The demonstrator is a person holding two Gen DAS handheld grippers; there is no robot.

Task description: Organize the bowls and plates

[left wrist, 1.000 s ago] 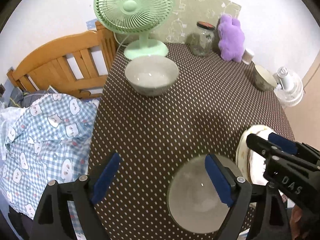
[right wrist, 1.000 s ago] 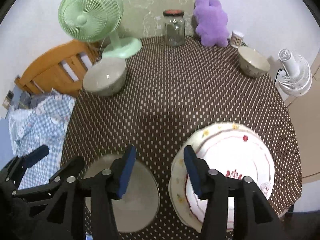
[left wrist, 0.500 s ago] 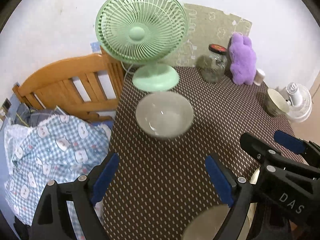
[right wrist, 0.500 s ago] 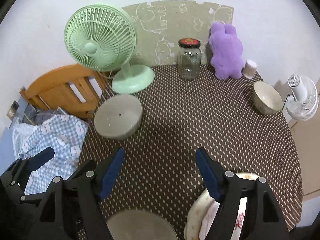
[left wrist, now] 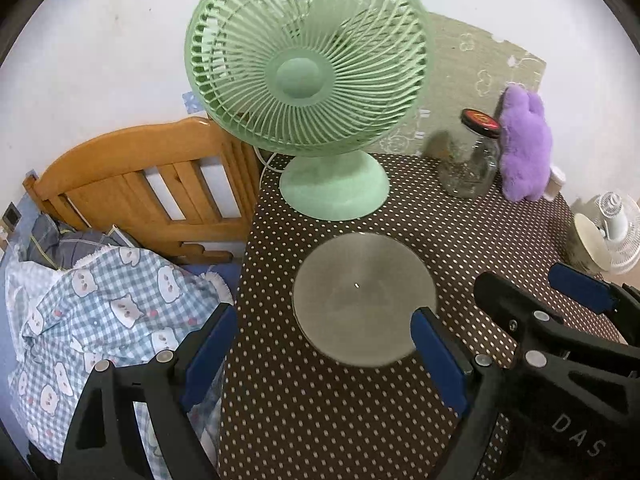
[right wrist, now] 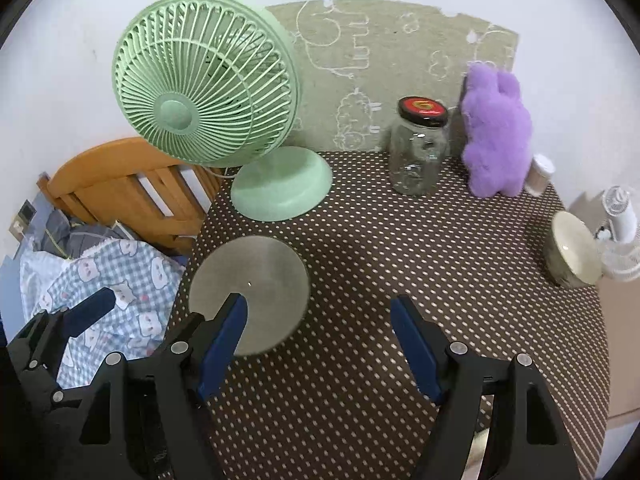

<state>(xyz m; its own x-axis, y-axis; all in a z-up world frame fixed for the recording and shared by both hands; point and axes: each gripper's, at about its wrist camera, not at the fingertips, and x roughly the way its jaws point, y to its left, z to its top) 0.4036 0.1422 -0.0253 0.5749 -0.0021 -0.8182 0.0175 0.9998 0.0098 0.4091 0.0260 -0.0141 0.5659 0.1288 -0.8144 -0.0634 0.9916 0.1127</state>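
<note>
I am lining up the left gripper [left wrist: 326, 354] on the grey bowl [left wrist: 364, 298], its jaws spread wide and empty; the right gripper [right wrist: 320, 342] is hovering spread too. I judge the next move needs one finger over the rim. The bowl is sitting near the bench [left wrist: 460, 216] edge, just before the green fan [left wrist: 334, 190].

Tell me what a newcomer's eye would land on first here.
The big mint-green fan at the table's back left corner dominates, with the grey bowl just in front of its base. Next comes the purple plush toy against the wall, beside the red-lidded glass jar.
</note>
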